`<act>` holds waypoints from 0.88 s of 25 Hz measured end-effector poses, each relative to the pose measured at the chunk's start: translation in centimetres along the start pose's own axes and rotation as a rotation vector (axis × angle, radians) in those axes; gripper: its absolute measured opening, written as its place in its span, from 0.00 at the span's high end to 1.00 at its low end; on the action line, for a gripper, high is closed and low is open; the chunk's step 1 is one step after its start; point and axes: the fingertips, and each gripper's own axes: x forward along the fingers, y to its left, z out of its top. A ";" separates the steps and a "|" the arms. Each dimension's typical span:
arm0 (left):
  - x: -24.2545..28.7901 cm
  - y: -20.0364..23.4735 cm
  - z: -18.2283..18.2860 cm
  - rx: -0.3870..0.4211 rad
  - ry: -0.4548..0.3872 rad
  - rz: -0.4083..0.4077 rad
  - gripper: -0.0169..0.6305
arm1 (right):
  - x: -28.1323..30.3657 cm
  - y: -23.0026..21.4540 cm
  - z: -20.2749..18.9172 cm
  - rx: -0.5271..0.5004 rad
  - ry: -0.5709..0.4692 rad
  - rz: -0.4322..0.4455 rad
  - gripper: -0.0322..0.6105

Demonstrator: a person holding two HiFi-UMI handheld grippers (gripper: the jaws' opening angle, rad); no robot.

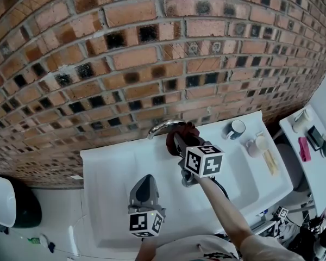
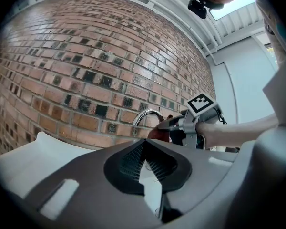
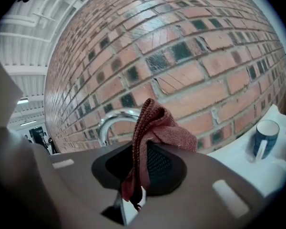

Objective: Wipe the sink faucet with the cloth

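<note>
- Right gripper (image 1: 179, 144): jaws clamped on the dark red cloth (image 3: 158, 128). The cloth bunches up out of the jaws and a tail hangs below them.
- The cloth is up at the chrome faucet (image 1: 161, 127), at the spout end of its arch. In the head view it overlaps that end. In the right gripper view it sits in front of the arch, so I can't confirm firm contact from either.
- Left gripper (image 1: 146, 180): jaws pressed together with nothing between them. It hangs over the white sink (image 1: 106, 170), apart from the faucet, and does no work.
- Judgement: the pick-up is done and the cloth is on station, so this is the wipe itself or its very start.
- No telling how much of the faucet is covered. The chrome looks equally shiny all along, with no streaks or wet marks to read.
- Left to do, as I read it: run the cloth along the arch, then down to the base at the brick wall (image 1: 152, 64).
- A blue mug (image 1: 236, 128) sits on the sink ledge to the right, well clear of the wipe path.
</note>
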 end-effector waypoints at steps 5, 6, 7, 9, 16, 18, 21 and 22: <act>-0.1 0.0 -0.1 0.000 -0.001 -0.002 0.97 | -0.1 4.6 1.9 -0.090 -0.044 0.076 0.87; -0.2 0.0 -0.1 0.001 -0.002 -0.003 0.97 | 0.1 5.3 1.8 -0.113 -0.040 0.083 0.87; -0.2 0.0 -0.1 0.001 -0.003 -0.003 0.97 | 0.3 5.9 1.5 -0.131 -0.036 0.092 0.87; -0.2 0.0 0.1 0.002 -0.003 0.003 0.97 | 0.7 6.9 1.0 -0.154 -0.025 0.109 0.87; -0.3 0.7 0.3 0.005 -0.007 0.020 0.97 | 1.6 7.9 -1.0 -0.197 0.026 0.139 0.87; -0.3 0.8 0.0 0.006 -0.002 0.023 0.97 | 1.4 8.1 -2.0 -0.230 0.052 0.154 0.87; -0.5 1.0 -0.2 0.007 0.003 0.029 0.97 | 0.2 8.5 -3.3 -0.239 0.060 0.168 0.87; -0.5 1.1 0.0 0.007 0.000 0.032 0.97 | 0.0 9.0 -3.5 -0.238 0.060 0.183 0.87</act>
